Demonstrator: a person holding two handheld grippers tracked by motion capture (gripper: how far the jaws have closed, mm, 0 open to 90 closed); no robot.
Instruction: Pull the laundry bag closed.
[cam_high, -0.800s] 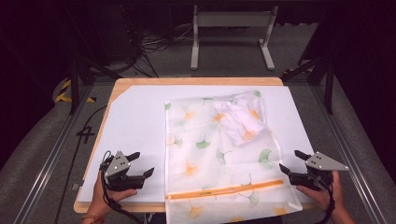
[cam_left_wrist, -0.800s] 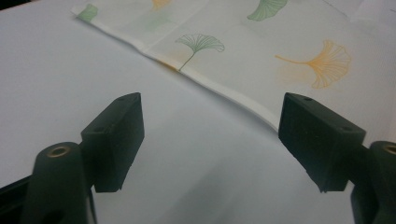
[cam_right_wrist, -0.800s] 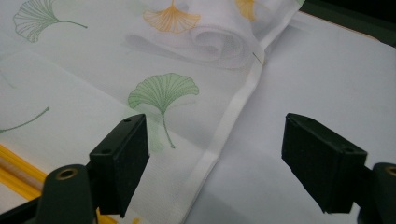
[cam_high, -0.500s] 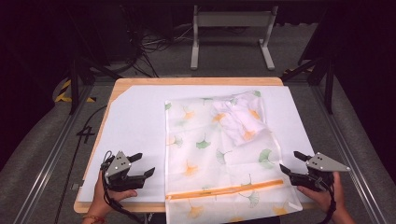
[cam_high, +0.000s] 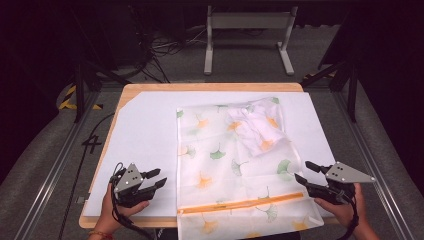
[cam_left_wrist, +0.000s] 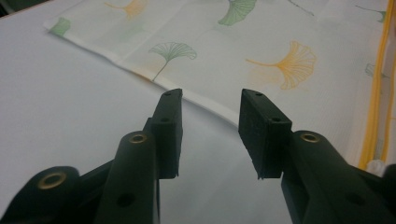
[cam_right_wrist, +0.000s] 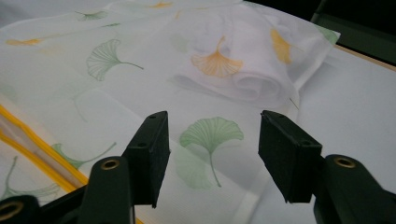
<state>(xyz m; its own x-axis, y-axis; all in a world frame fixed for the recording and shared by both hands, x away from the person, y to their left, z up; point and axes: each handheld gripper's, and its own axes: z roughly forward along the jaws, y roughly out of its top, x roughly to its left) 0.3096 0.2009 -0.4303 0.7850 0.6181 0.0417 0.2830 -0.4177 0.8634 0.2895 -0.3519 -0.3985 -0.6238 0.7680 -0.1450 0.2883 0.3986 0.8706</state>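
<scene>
the cloth, printed with leaves, lies flat on the white sheet of the tabletop, its near edge hanging over the front. my left gripper rests just beside its left edge, jaws spread and empty. my right gripper sits at its right edge, jaws spread above the fabric, pinching nothing.

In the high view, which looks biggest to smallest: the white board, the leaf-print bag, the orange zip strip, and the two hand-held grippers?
1. White board.
2. Leaf-print bag.
3. Orange zip strip, long but thin.
4. Left gripper and right gripper: they look about alike, so I won't rank them.
</scene>
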